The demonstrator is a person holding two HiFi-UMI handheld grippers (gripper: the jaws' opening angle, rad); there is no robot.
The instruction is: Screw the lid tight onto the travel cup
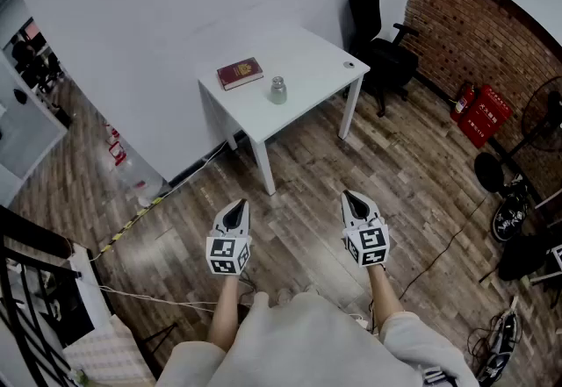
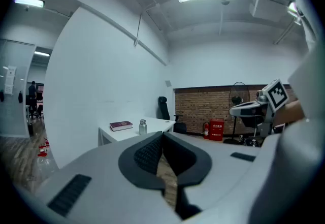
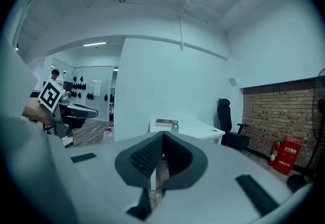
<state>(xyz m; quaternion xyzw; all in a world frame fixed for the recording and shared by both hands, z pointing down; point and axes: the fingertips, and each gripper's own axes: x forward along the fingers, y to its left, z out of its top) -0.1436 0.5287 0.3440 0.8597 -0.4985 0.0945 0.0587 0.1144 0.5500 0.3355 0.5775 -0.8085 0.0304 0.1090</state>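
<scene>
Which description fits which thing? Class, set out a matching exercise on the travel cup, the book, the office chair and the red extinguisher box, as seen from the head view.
Things:
1. travel cup
2. book
3. office chair
4. extinguisher box

Descriptions:
A. black, just past the table
B. dark red, lying flat on the table
C. silvery, standing upright on the table
D. bright red, at the foot of the brick wall

Pairs: 1-C, 2-B, 3-A, 4-D
</scene>
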